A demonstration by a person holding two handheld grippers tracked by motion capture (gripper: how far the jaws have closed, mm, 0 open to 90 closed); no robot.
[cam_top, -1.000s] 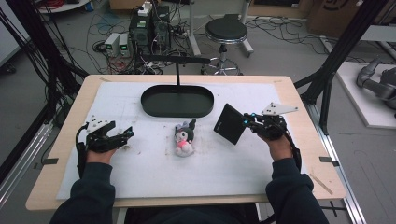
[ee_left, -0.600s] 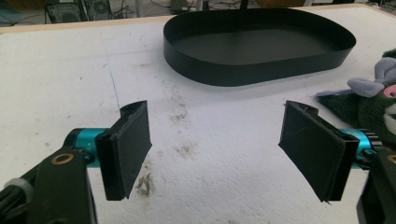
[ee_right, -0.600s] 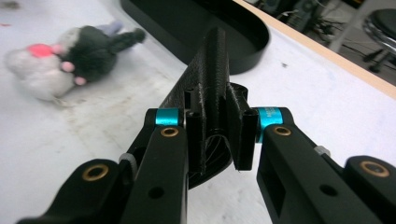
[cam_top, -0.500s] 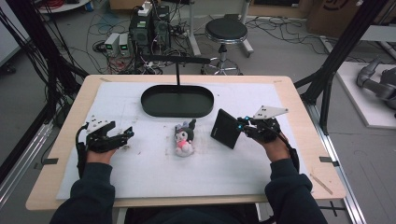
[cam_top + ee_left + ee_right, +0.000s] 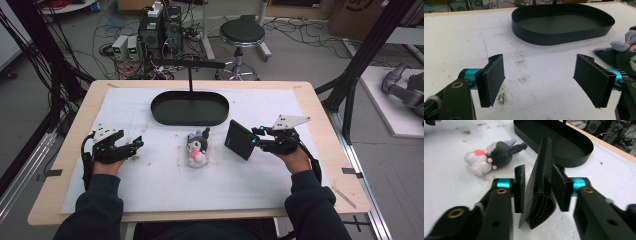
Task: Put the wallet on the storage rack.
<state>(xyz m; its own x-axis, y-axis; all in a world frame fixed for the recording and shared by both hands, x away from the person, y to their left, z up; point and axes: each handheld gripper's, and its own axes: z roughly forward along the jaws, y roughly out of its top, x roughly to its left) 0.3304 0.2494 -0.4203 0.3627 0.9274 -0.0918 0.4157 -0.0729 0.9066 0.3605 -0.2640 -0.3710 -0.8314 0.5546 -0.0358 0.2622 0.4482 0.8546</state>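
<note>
Moved left and lower, the right gripper (image 5: pixel 256 140) has just been opening its jaws. Its black wallet (image 5: pixel 541 187) stands between them, right of the frame's middle, and looks let go. Resting at middle left, the left gripper (image 5: pixel 541 80) is wide open and empty.

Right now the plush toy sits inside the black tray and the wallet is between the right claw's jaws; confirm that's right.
Not quite. The plush toy lies on the white mat in front of the black tray, as the high view shows. The wallet is between the right claw's jaws.
</note>
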